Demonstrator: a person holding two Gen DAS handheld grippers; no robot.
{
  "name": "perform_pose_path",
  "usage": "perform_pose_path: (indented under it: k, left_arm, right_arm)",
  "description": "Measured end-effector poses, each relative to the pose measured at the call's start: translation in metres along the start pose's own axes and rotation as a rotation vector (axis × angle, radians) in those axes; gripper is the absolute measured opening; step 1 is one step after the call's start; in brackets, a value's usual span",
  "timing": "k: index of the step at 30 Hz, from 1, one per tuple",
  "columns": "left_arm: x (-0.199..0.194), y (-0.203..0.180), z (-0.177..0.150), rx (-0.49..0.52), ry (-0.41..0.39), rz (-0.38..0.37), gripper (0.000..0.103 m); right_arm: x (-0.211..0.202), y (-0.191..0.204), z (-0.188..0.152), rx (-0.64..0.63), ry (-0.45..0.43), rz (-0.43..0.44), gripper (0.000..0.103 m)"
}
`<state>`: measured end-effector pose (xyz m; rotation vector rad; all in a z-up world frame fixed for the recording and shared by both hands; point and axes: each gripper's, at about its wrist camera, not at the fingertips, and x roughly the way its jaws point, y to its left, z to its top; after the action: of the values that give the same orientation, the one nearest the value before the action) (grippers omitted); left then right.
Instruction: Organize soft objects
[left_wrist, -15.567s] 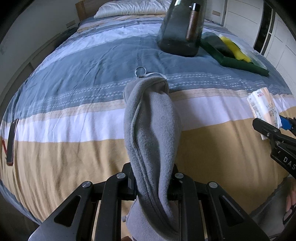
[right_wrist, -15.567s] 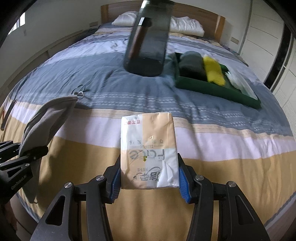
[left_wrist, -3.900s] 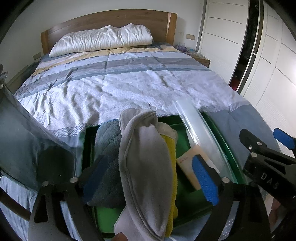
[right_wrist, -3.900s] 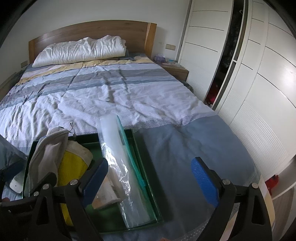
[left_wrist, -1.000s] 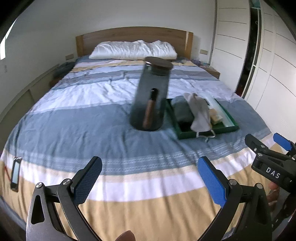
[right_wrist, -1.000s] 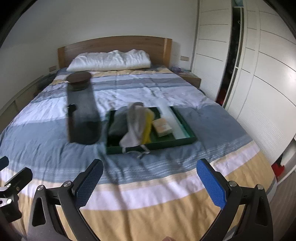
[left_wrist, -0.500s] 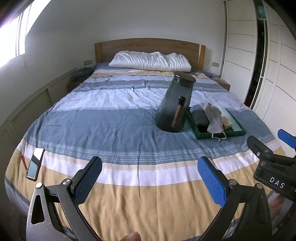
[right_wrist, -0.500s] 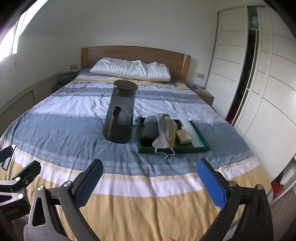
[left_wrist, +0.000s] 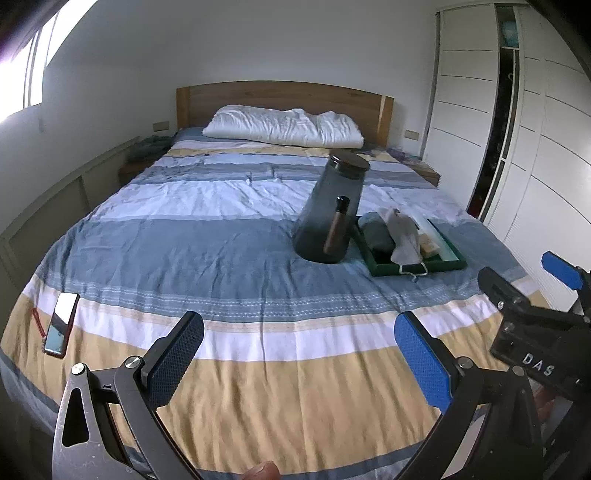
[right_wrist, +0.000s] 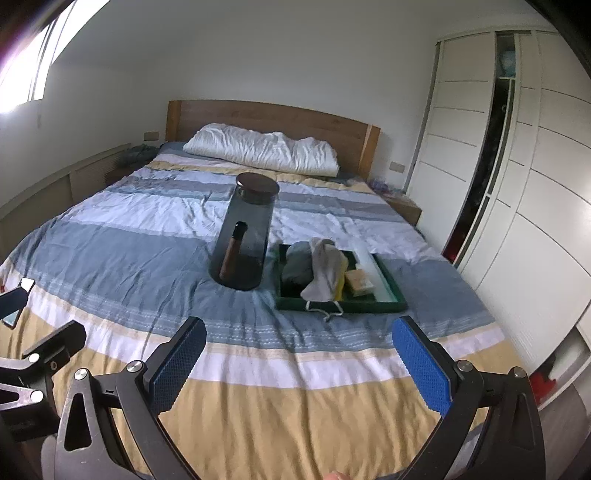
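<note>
A green tray (right_wrist: 391, 301) (left_wrist: 384, 267) lies on the striped bed, right of centre. In it lie a dark grey rolled cloth (right_wrist: 297, 267), a light grey cloth (right_wrist: 325, 271) (left_wrist: 404, 240) whose cord hangs over the front rim, a yellow cloth (right_wrist: 341, 282), a tissue pack (right_wrist: 358, 282) and a clear plastic packet (right_wrist: 373, 267). My left gripper (left_wrist: 299, 352) is open and empty above the foot of the bed. Open and empty too, my right gripper (right_wrist: 299, 354) is far short of the tray.
A dark glass jug (right_wrist: 245, 243) (left_wrist: 330, 214) with a brown handle stands just left of the tray. A phone (left_wrist: 61, 323) lies at the bed's left edge. A white pillow (right_wrist: 262, 149) rests against the wooden headboard. White wardrobe doors (right_wrist: 517, 184) line the right wall.
Both grippers have pulled back from the tray toward the foot of the bed, so the tray and jug look smaller. The grey cloth and tissue pack held earlier now lie in the tray.
</note>
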<state>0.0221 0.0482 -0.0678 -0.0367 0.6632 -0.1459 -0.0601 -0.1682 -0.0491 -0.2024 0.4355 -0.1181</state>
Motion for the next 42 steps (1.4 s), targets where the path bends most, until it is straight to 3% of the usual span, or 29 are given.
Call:
perform_pose_path:
  k: [12, 23, 42]
  left_arm:
    - [0.016, -0.005, -0.029, 0.051, 0.069, -0.006, 0.101]
    - [0.023, 0.018, -0.036, 0.001, 0.094, 0.048, 0.101]
    - [0.035, 0.008, -0.038, 0.036, 0.126, 0.053, 0.101]
  right_arm:
    - [0.010, 0.003, -0.028, 0.017, 0.063, -0.045, 0.103]
    - [0.029, 0.018, -0.024, 0.026, 0.057, 0.002, 0.103]
    - [0.046, 0.007, -0.034, 0.080, 0.083, 0.030, 0.103]
